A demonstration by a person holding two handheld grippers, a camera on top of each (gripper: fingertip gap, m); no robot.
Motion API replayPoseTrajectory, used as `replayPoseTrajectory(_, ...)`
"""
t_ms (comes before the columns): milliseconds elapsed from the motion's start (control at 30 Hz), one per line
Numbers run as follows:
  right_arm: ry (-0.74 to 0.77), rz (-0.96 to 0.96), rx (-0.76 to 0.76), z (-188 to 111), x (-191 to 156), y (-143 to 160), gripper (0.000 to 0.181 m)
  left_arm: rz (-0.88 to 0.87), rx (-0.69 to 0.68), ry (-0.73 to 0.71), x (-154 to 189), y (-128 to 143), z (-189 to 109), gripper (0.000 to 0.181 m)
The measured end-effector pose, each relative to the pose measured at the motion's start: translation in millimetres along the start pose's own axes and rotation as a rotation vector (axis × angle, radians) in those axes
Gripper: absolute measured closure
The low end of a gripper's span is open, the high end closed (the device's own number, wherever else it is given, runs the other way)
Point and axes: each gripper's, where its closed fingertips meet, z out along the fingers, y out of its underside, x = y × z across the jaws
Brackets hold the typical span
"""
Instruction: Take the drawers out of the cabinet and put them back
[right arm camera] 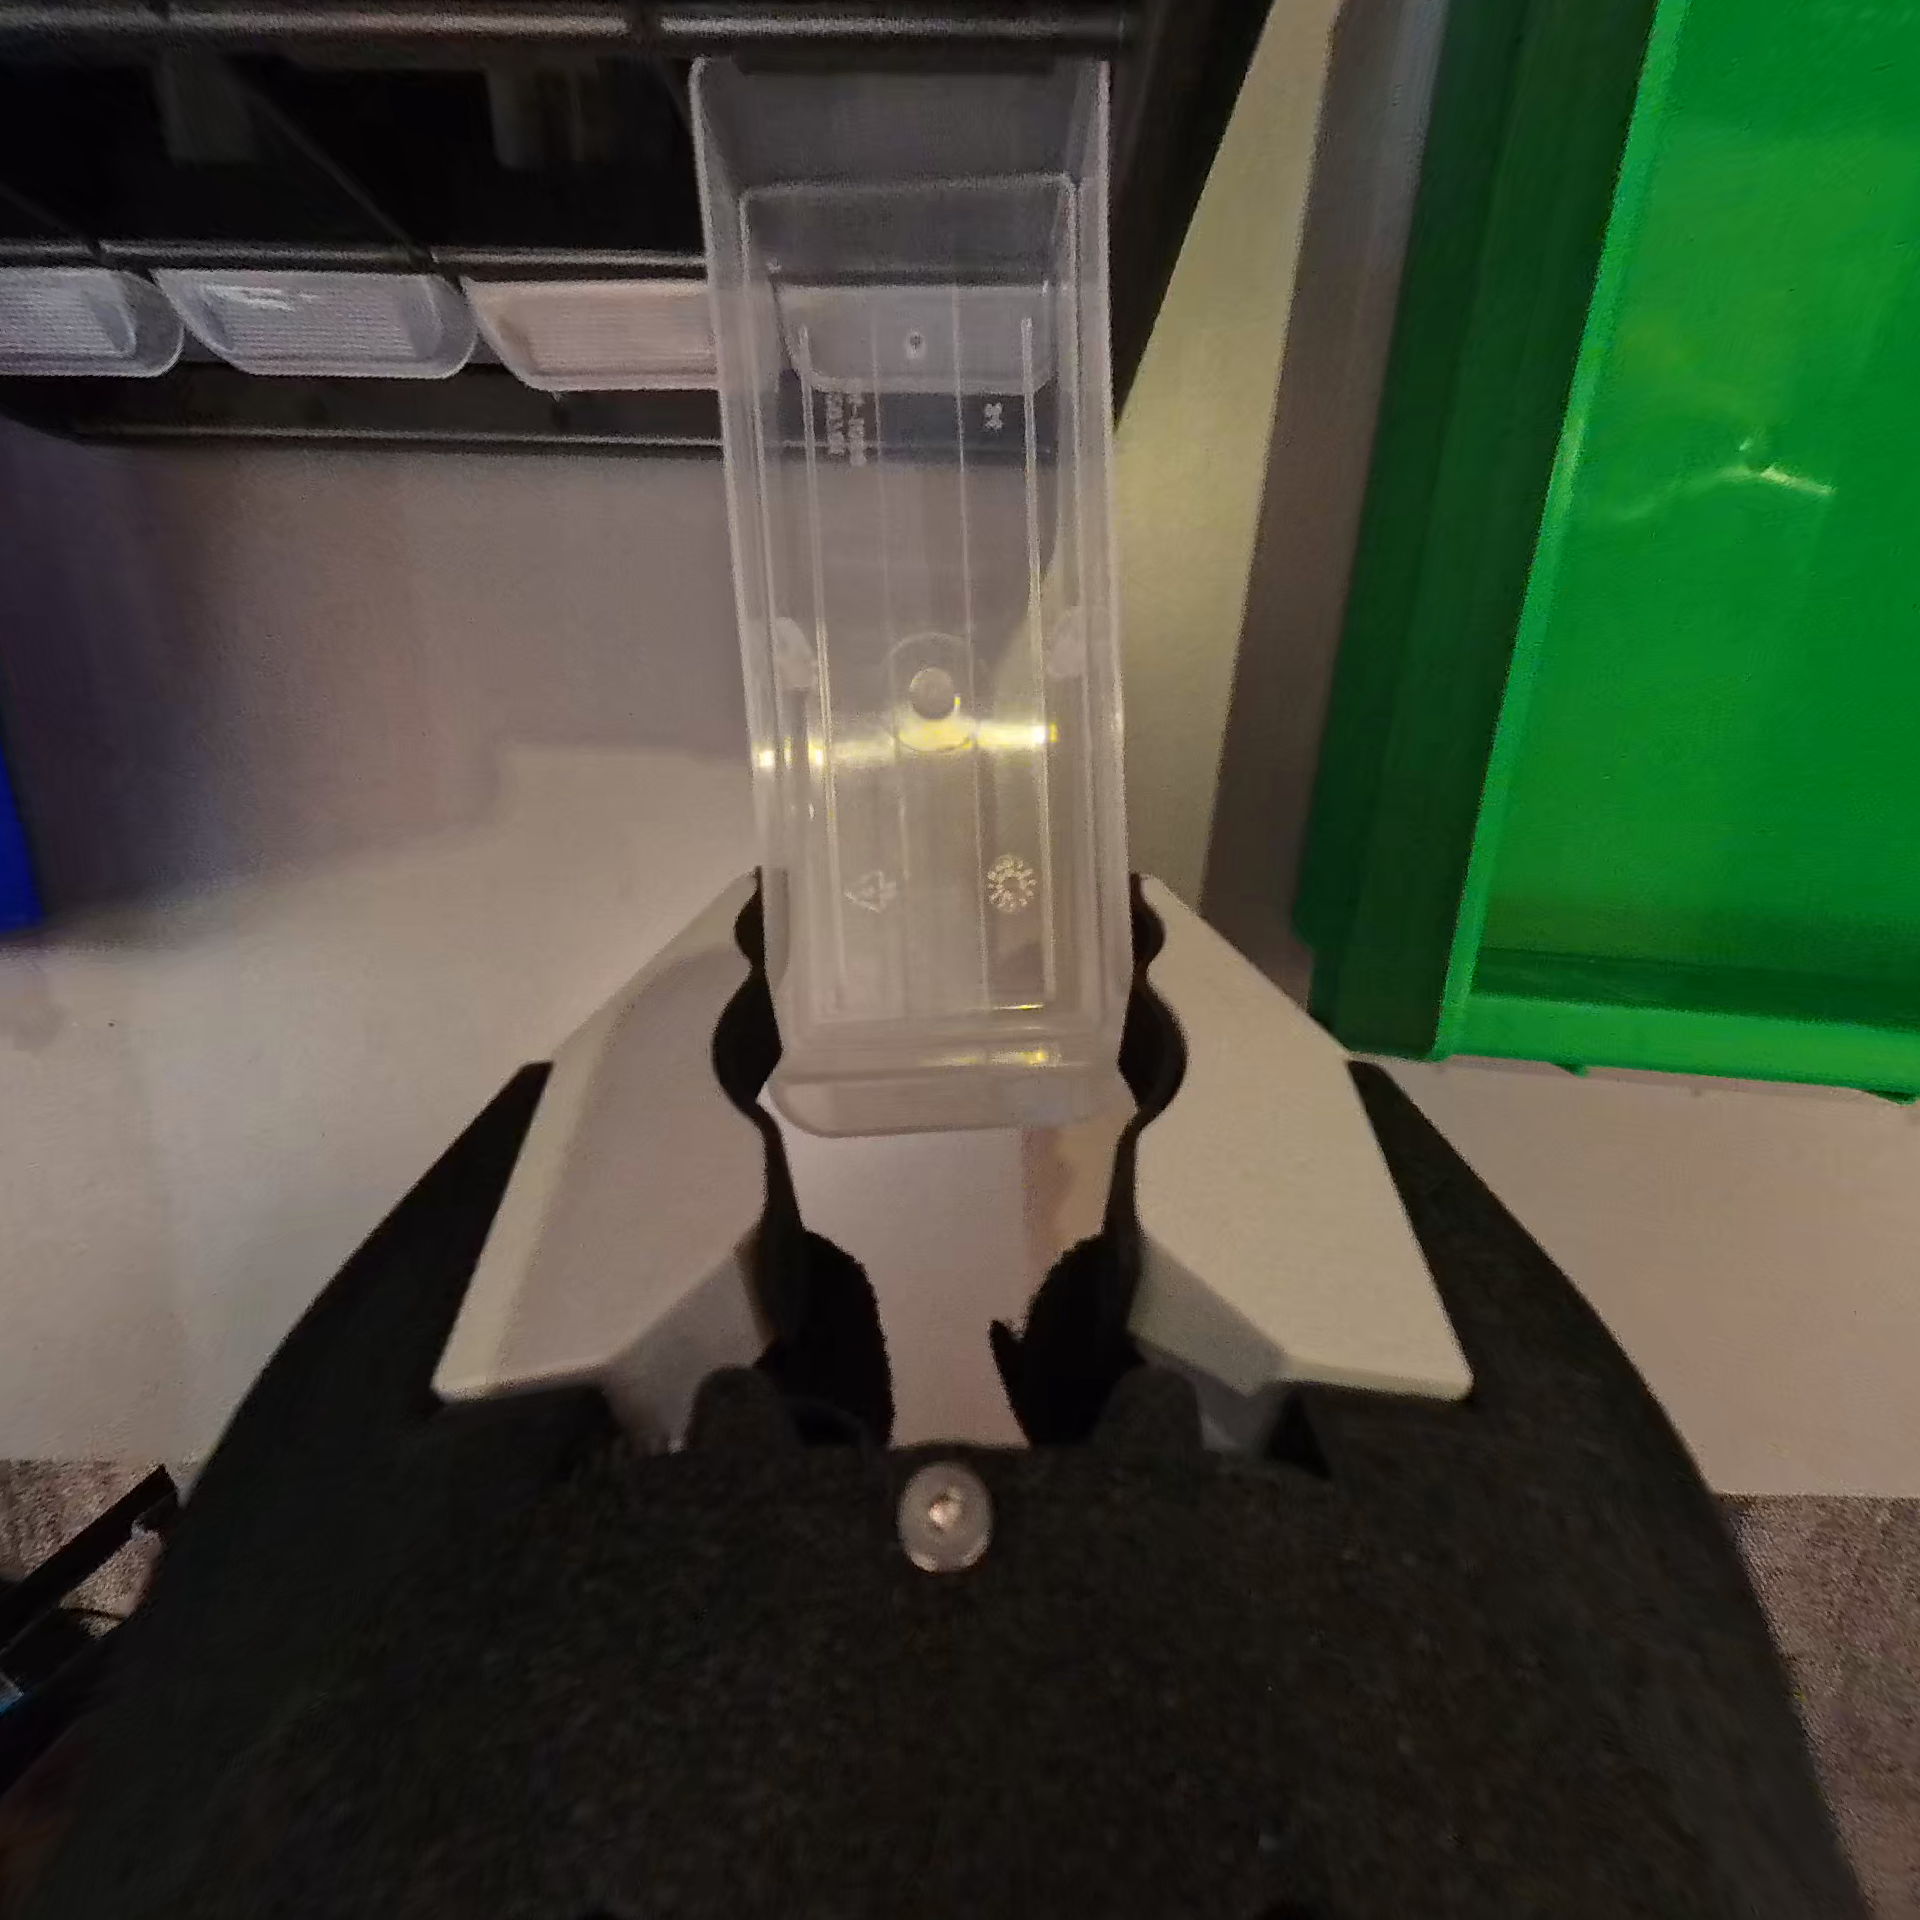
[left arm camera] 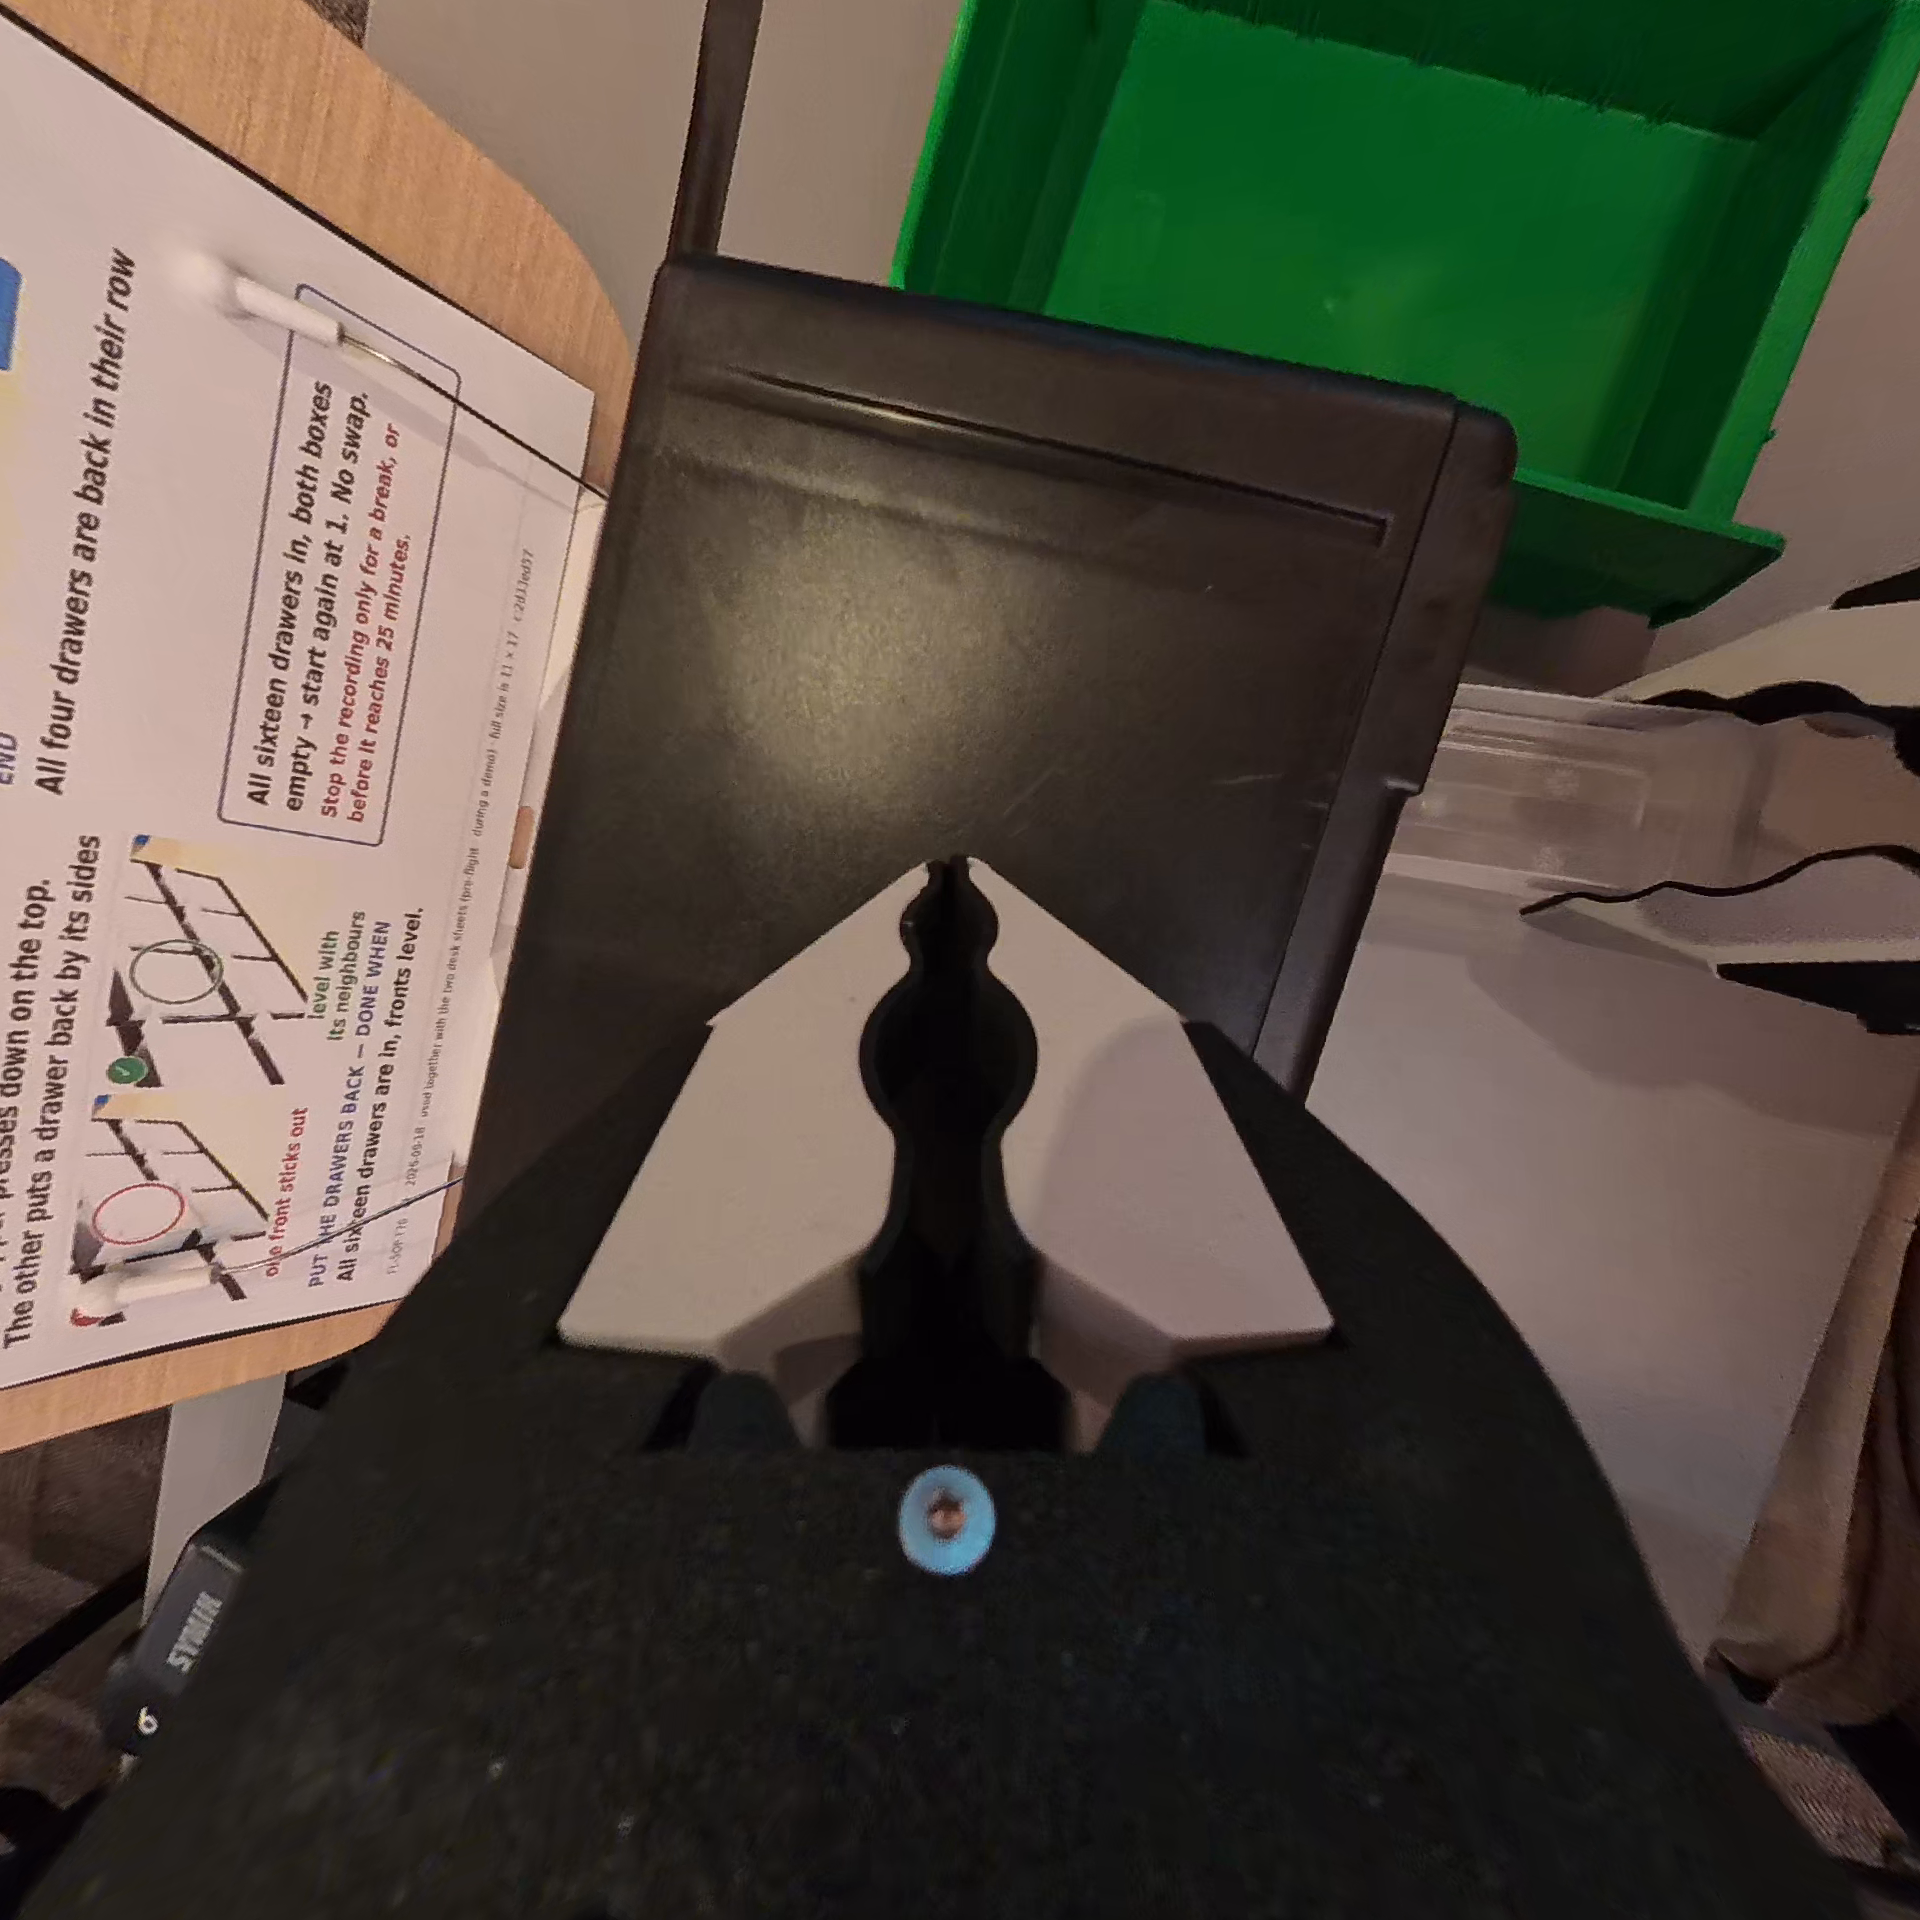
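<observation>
In the left wrist view my left gripper (left arm camera: 948, 868) is shut and empty, its tips pressed on the flat top of the black cabinet (left arm camera: 997, 644). A clear drawer (left arm camera: 1538, 790) sticks out past the cabinet's right side. In the right wrist view my right gripper (right arm camera: 943, 987) is shut on the sides of a clear plastic drawer (right arm camera: 925, 623). The drawer's far end sits in a slot at the right end of the black cabinet (right arm camera: 312, 416). The row below holds several clear drawers (right arm camera: 312, 322), pushed in.
A green bin (left arm camera: 1434, 249) stands behind and right of the cabinet, and it also shows in the right wrist view (right arm camera: 1683, 582). A printed sheet (left arm camera: 229, 748) lies on a wooden board (left arm camera: 499, 208) at left. The surface (right arm camera: 312, 987) in front is white.
</observation>
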Motion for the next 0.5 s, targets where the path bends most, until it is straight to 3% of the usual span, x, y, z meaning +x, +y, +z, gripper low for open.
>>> replayPoseTrajectory(33, 0.007, -0.004, -0.004, 0, 0, 0, 0.116, 0.001, -0.005, -0.001, 0, 0, 0, 0.181)
replayPoseTrajectory(167, 0.013, 0.003, 0.025, -1, -3, -9, 0.116, 0.01, -0.016, -0.008, 0, 0, 0, 0.181)
replayPoseTrajectory(500, 0.047, 0.005, 0.159, 31, -1, -38, 0.115, -0.002, 0.0, -0.004, 0, 0, 0, 0.181)
